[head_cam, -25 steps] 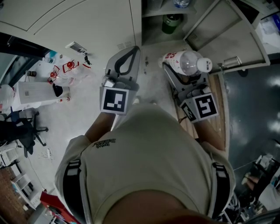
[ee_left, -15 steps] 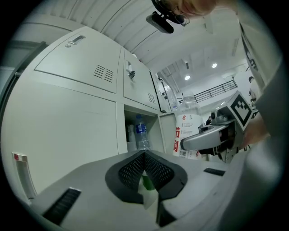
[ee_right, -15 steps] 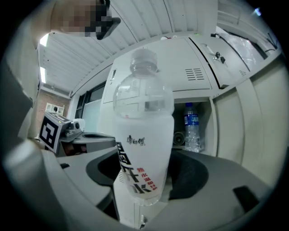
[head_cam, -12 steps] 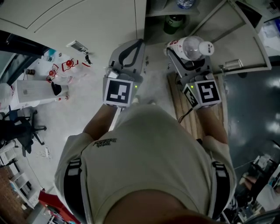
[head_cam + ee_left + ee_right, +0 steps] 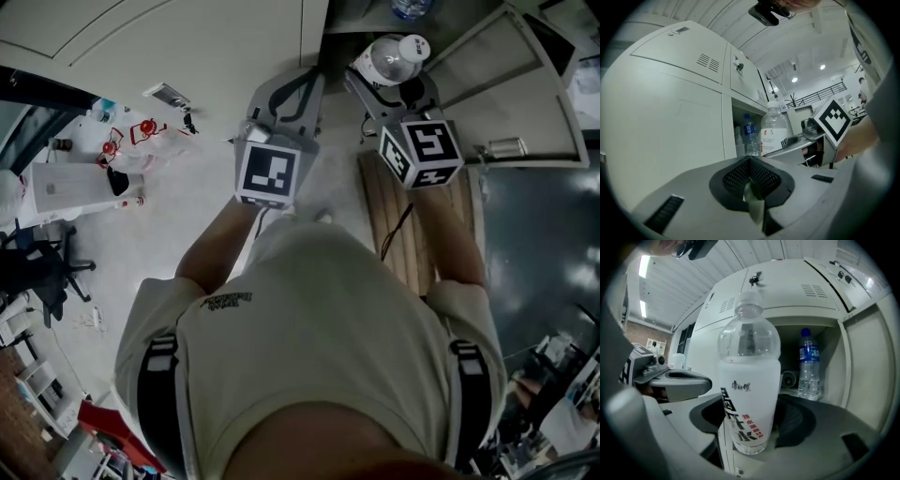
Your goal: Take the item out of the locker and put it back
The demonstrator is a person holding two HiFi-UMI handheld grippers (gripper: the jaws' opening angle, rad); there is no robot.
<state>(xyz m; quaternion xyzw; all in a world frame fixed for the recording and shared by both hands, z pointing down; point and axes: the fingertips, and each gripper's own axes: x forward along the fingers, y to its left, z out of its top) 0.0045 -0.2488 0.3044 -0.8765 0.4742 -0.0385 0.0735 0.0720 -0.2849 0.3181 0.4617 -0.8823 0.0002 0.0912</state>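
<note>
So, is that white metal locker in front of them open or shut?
Open. Its white door is swung out to the right, and a clear plastic bottle with a blue label stands inside.

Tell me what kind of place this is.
Probably the locker area of a lab or workshop: a bank of lockers, one open with a bottle inside, an office chair nearby, and strip lights overhead.
</note>
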